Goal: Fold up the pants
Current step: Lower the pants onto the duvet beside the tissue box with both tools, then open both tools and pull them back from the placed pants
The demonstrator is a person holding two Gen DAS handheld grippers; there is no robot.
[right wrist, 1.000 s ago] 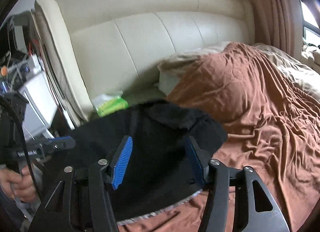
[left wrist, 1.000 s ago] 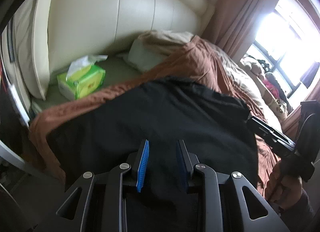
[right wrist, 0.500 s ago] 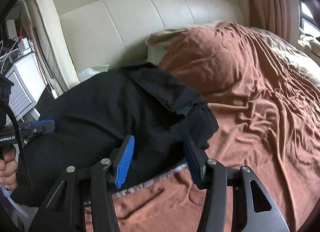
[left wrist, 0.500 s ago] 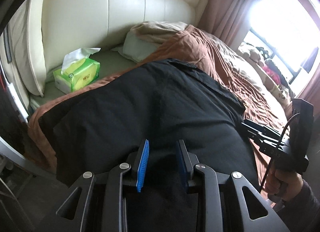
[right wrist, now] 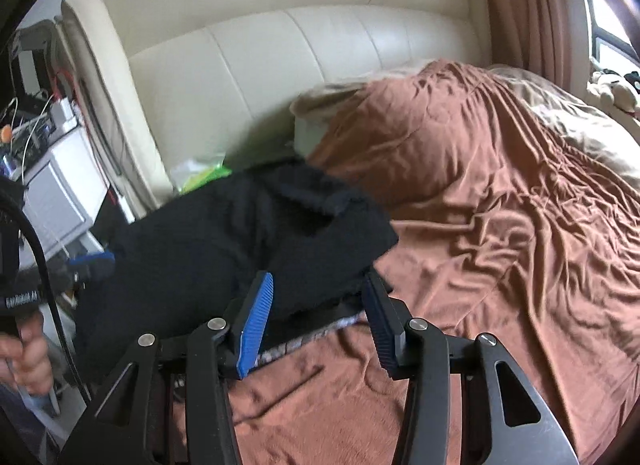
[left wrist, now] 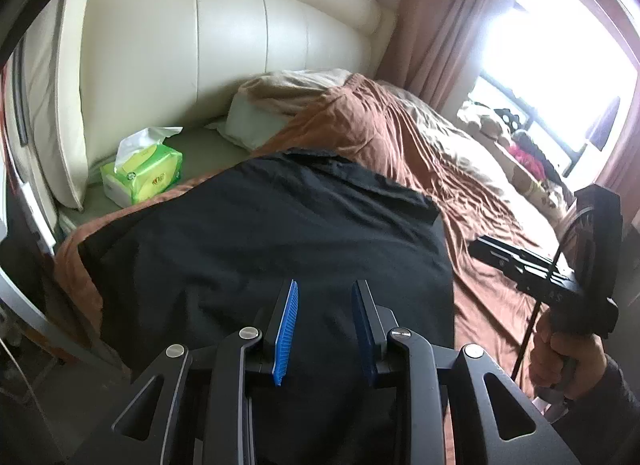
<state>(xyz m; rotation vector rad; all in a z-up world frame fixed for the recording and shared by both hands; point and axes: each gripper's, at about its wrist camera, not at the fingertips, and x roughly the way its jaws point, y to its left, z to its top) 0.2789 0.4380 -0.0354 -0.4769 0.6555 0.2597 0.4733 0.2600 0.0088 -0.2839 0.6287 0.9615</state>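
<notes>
Black pants lie spread near the left edge of a brown bedspread, with a folded flap on top. My left gripper hovers over their near part, its blue pads apart, gripping nothing. My right gripper is at the pants' right near edge. Its jaws are closing, the black hem and a grey patterned lining lie between the pads, and neither pad presses on them. Each view also shows the other gripper in a hand: the right gripper and the left gripper.
A green tissue pack and a pale pillow lie by the cream padded headboard. A white cabinet with cables stands beyond the bed's left edge. Bedspread stretches right towards curtains and a bright window.
Both views have drawn back from the pants. The cloth, bunched high close in front a second ago, now lies lower and flatter on the bedspread. The right pads have narrowed slightly.
</notes>
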